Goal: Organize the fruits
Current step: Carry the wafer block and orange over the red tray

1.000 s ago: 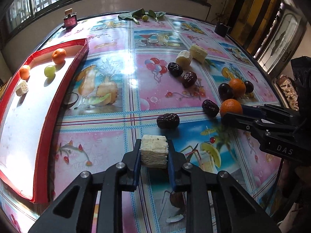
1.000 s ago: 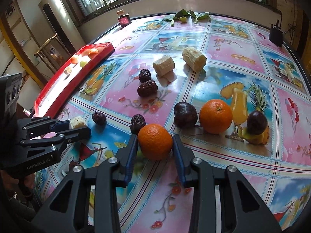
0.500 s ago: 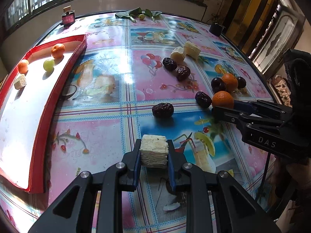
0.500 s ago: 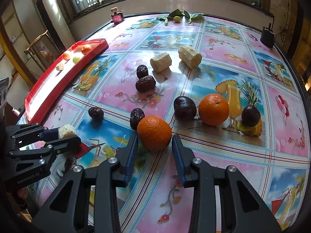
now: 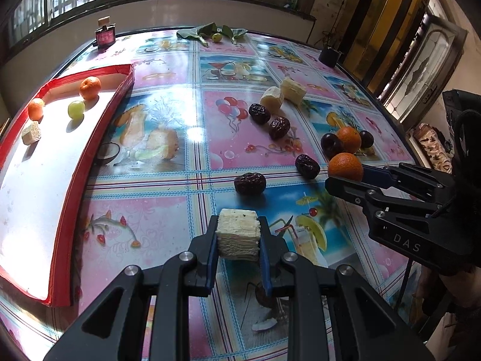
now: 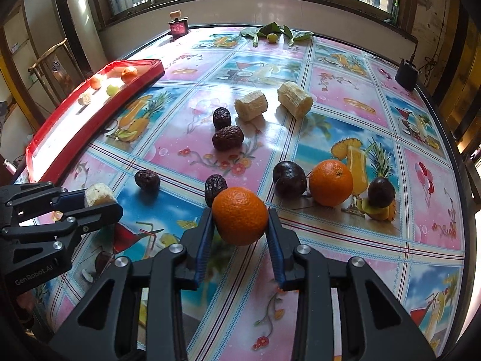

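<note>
My left gripper (image 5: 238, 225) is shut on a pale, layered fruit chunk (image 5: 238, 234), held over the patterned tablecloth near the front. My right gripper (image 6: 240, 221) is shut on an orange (image 6: 240, 216), its blue pads pressing both sides. In the other wrist's view, the left gripper (image 6: 102, 203) shows at the left edge and the right gripper (image 5: 345, 177) at the right. A red tray (image 5: 99, 126) on the left holds two small oranges, a green grape (image 5: 75, 109) and a pale chunk.
Loose on the table lie several dark dates (image 6: 227, 137), two dark plums (image 6: 289, 178), another orange (image 6: 330, 182) and two pale chunks (image 6: 251, 105). Green leaves, a small red box (image 6: 178, 27) and a black pot (image 6: 406, 73) stand along the far edges.
Both grips hold as before. The views have only tilted slightly; the fruit on the table has not moved.
</note>
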`<state>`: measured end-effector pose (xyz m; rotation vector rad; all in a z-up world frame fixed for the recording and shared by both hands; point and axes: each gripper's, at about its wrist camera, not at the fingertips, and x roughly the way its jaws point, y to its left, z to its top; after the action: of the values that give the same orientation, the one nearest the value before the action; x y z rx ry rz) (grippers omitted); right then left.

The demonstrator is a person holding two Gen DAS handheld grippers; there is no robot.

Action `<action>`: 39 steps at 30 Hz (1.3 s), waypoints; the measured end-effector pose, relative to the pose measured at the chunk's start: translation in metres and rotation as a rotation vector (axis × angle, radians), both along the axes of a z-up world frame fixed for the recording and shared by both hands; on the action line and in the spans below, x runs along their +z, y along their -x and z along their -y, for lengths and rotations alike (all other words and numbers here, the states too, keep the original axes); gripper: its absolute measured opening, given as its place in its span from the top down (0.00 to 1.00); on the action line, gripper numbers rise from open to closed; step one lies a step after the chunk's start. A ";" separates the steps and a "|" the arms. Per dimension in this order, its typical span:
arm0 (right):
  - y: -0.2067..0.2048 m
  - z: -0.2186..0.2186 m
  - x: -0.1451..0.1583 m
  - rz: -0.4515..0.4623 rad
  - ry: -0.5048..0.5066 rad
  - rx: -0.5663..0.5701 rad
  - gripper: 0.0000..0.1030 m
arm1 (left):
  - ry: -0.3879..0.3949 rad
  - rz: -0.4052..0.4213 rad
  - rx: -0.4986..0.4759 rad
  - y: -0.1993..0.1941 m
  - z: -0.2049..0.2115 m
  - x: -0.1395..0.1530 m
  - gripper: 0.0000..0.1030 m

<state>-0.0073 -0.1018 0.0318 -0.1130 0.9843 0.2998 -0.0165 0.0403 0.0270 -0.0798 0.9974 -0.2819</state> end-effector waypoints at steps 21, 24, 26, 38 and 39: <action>-0.003 0.003 0.002 -0.044 -0.061 -0.002 0.65 | 0.106 -0.017 -0.008 -0.002 -0.013 -0.005 0.79; 0.001 0.002 0.010 -0.032 -0.063 0.008 0.65 | 0.114 -0.018 -0.006 0.001 -0.016 -0.001 0.79; 0.005 0.001 0.016 -0.019 -0.065 0.013 0.65 | 0.122 -0.014 -0.006 0.004 -0.017 0.002 0.79; 0.007 -0.036 0.043 0.012 -0.103 0.084 0.65 | 0.144 0.057 0.072 0.009 -0.062 0.037 0.78; 0.004 -0.045 0.046 0.016 -0.107 0.098 0.65 | 0.142 0.065 0.088 0.008 -0.070 0.040 0.78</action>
<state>-0.0113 -0.0567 0.0773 -0.0665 0.9468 0.4401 -0.0245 0.1106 0.0672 -0.2413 0.9061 -0.2723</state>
